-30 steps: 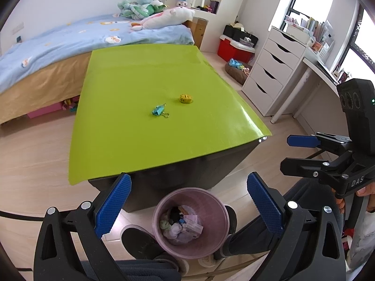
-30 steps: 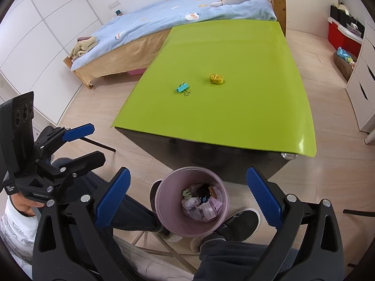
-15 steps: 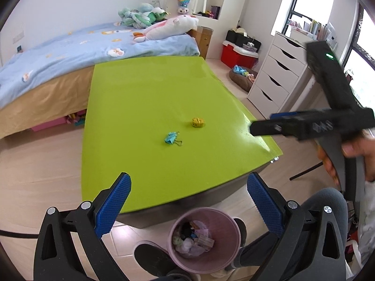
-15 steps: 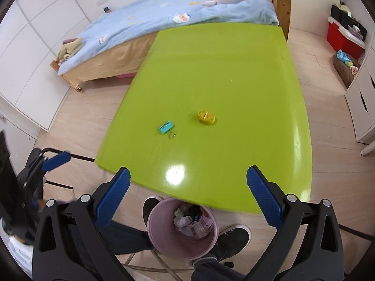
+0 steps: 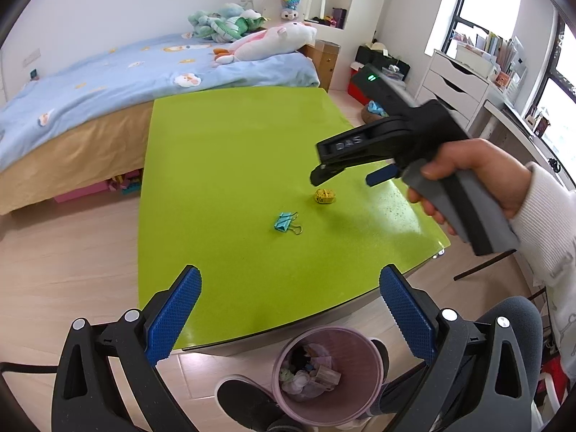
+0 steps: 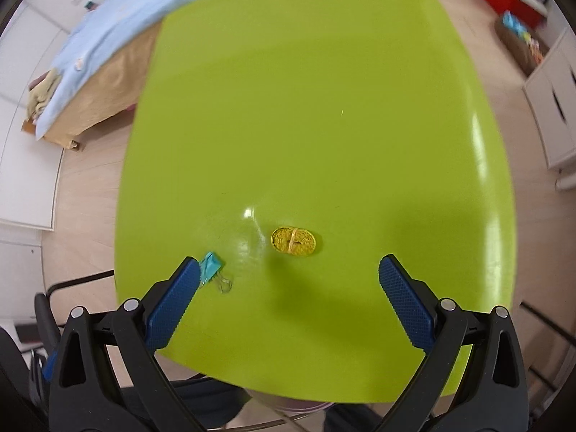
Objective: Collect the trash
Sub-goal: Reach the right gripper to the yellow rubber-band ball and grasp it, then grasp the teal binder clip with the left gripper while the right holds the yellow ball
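Counter in lime green, broad and mostly bare, curved near edge just above a pink trash bin on the floor. Yellow coiled tape near the middle of the near half; teal binder clip to its left, well apart from it, both well in from the edges. Open surface all round the two items, bed along the far-left side, white drawers off to the right.

Right hand-held gripper spread wide over the near counter, blue pads apart and empty, coiled tape just ahead of the gap, left pad overlapping part of the clip in view. Right hand wrapped on its grey handle, tips hovering above the tape, not touching. Left hand-held gripper likewise wide apart, holding nothing, low over the near edge.

Bin contents a jumble of crumpled bits, hard to make out. From the right wrist, bin mostly hidden under the counter edge, far background blurred.
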